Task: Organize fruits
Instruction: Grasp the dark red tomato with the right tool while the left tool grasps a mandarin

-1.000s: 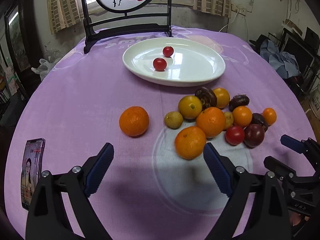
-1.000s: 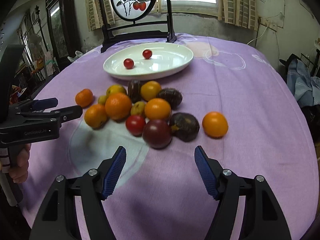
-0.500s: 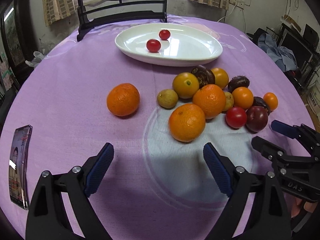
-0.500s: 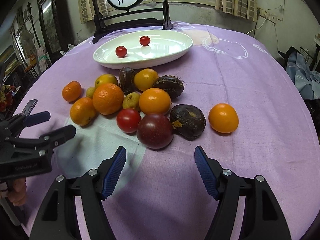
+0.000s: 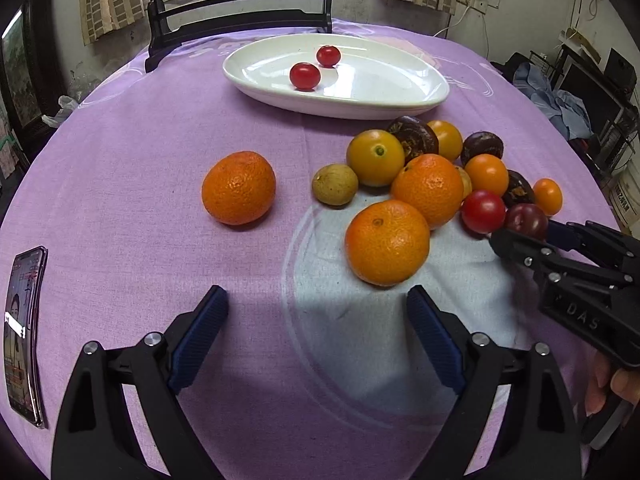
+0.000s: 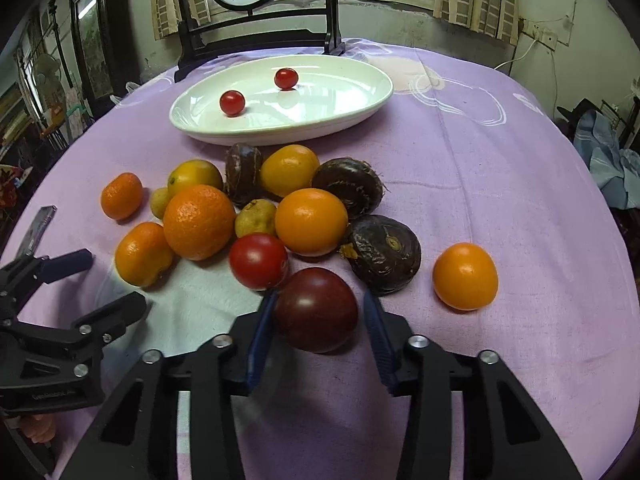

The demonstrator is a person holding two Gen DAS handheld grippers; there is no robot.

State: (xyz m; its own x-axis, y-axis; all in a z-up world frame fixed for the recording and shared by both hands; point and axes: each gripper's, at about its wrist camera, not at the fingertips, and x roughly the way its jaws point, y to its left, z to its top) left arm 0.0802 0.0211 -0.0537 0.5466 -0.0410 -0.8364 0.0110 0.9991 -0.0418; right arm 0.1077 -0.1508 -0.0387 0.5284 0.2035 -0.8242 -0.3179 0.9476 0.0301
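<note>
A white oval plate (image 6: 344, 116) at the back holds two cherry tomatoes (image 6: 232, 103). A pile of oranges, yellow fruits, dark brown fruits and a red tomato (image 6: 258, 261) lies on the purple cloth. My right gripper (image 6: 318, 312) has its jaws around a dark purple tomato (image 6: 316, 310), narrowed; the left pad touches it and a small gap shows on the right. It also shows in the left wrist view (image 5: 526, 221). My left gripper (image 5: 316, 320) is open and empty, just short of a large orange (image 5: 387, 242). A lone orange (image 5: 238, 187) lies to the left.
A phone (image 5: 22, 332) lies at the left table edge. A dark wooden stand (image 6: 256, 36) with a round painted panel stands behind the plate. A single orange fruit (image 6: 465, 276) lies apart on the right. Clothes and clutter sit beyond the right edge.
My right gripper moved forward and narrowed its jaws around the dark purple tomato. My left gripper moved forward toward the large orange, still open.
</note>
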